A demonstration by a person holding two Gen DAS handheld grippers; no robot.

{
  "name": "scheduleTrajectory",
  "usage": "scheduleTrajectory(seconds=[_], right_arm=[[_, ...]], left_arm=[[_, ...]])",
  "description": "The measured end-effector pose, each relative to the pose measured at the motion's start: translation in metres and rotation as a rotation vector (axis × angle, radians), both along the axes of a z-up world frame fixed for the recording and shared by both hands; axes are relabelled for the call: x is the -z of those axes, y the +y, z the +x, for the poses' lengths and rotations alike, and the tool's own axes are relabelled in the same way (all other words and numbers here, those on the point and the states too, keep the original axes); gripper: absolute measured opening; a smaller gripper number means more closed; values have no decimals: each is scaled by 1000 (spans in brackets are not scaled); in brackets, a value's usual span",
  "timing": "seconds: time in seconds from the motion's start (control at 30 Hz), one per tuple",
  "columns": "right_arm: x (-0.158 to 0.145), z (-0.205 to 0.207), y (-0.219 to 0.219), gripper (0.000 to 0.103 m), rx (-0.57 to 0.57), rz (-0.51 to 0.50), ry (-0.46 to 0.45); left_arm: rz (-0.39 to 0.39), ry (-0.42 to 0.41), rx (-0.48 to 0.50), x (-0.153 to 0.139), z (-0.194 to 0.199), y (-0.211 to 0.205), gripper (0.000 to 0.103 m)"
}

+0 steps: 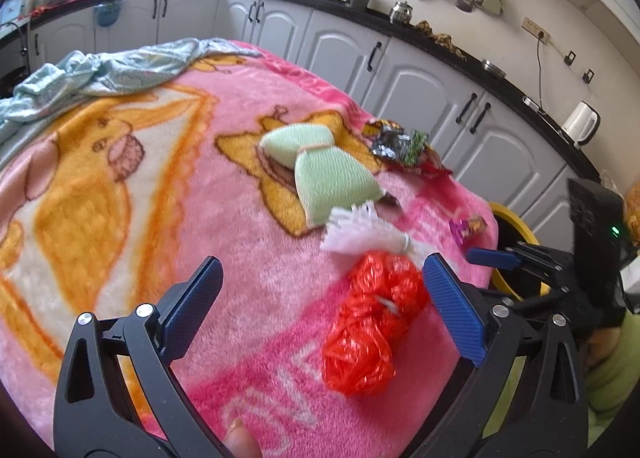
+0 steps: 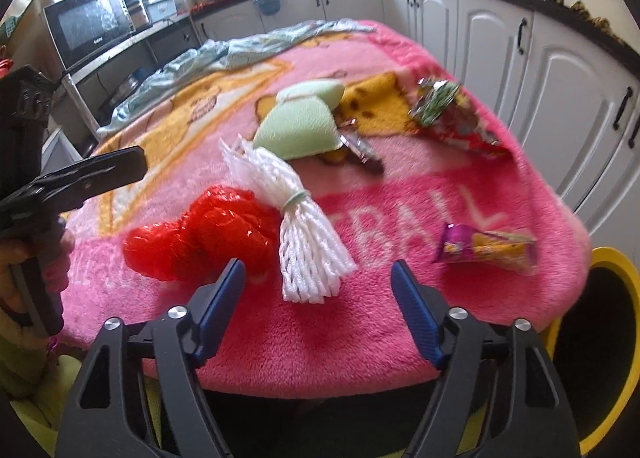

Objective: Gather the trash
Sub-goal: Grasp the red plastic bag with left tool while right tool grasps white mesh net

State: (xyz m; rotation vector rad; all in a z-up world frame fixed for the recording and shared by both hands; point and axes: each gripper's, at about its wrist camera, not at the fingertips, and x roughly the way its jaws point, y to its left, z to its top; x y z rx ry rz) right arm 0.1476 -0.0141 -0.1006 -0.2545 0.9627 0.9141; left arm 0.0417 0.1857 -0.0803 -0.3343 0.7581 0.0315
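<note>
Pink fleece: a cartoon-print blanket (image 2: 360,338) covers the table and every piece of trash lies on it.
Step in hand: approach, as I judge it; both grippers hang over the near edge and nothing is picked up yet.
Right gripper (image 2: 318,298): jaws partly open and empty, lined up on the white foam net (image 2: 308,242), whose flared end lies just ahead of the fingertips at 12 o'clock.
Left gripper (image 1: 320,298): jaws wide open, holding nothing; the red plastic bag (image 1: 372,322) lies between the fingers, close to the right pad at about 1 o'clock, apparently not pinched.
Foam net look: white mesh sleeves bunched and cinched at the middle with a rubber band, fanned at both ends; light and springy by the look of it.
Red bag look: thin, crumpled, glossy film, touching the net's side.
Other trash: purple-and-yellow snack wrapper (image 2: 488,248) at 2 o'clock near the table edge; silver-green wrappers (image 2: 436,102) farther back; a green sponge (image 2: 300,130) at 12 o'clock.
Bin: yellow-rimmed bin (image 2: 616,270) beside the table at 3 o'clock.
Next move: likely lower and close on the net's banded waist, then carry it to the bin.
</note>
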Motion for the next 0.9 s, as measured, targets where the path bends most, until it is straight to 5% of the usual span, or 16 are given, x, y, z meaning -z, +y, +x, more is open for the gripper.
scheduleTrajectory(seconds=[0.17,0.23,0.5,0.57,0.8,0.9], right_arm=[[13,5,8,49,-20,-16,39],[18,5,9,32,-33,-24,59],[17,2,3,20,-33,-9,65],[15,0,1,19,-35,-7,59],[3,-3,-13,18,-28,4,35],[-4,-3,-19,18,-19,15,22]], left_arm=[[-36,23,44,12,-2,-3,92],[-39,30,65,15,-3,-6,92],[-19,58,162,23,-3,-28,91],[-9,67,178,26,-2,-33,86],[26,118,240,37,0,-51,35],[38,117,262,36,-2,-57,27]])
